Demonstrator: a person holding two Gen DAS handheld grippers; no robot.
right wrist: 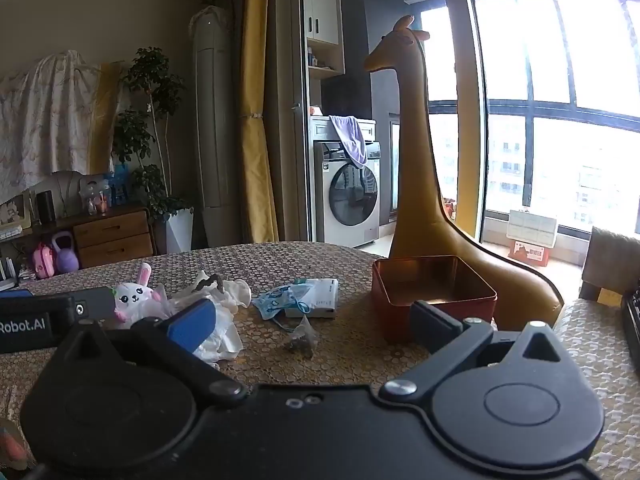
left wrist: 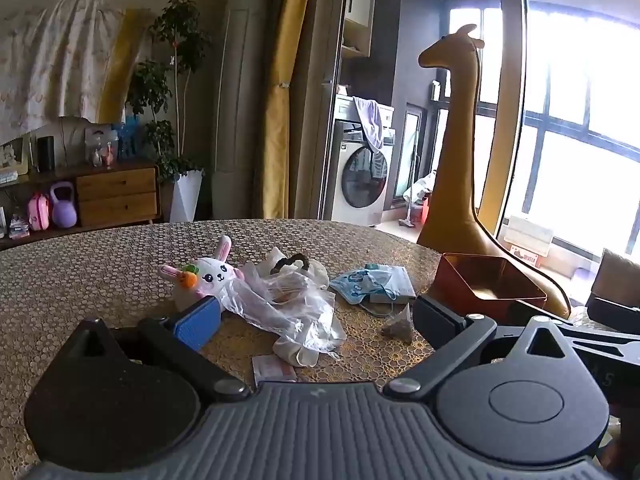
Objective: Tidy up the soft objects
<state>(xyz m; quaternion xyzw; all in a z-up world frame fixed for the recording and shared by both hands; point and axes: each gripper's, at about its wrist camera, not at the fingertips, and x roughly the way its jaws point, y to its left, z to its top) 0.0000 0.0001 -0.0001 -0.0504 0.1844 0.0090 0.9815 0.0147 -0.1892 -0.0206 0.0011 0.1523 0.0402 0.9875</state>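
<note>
On the desk [left wrist: 80,264], the bunny toy [left wrist: 208,280], plastic bag [left wrist: 280,300] and face mask [left wrist: 360,286] lie at 12 o'clock, the red tin [right wrist: 434,296] at 2 o'clock holds nothing, both grippers' fingers [left wrist: 198,322] wide apart, so nothing is sorted yet.

On the surface [left wrist: 80,272], seen from the left wrist, the plush rabbit [left wrist: 208,280] lies at about 10 o'clock of the plastic bag [left wrist: 288,304], which it touches. The face mask [left wrist: 360,284] sits at 3 o'clock of the bag, partly on a flat packet [left wrist: 400,284], with the tea bag [left wrist: 398,326] nearer, at 6 o'clock of the mask. The open tin box [left wrist: 488,284] stands at 3 o'clock of the mask, before the giraffe figure [left wrist: 460,152].
</note>
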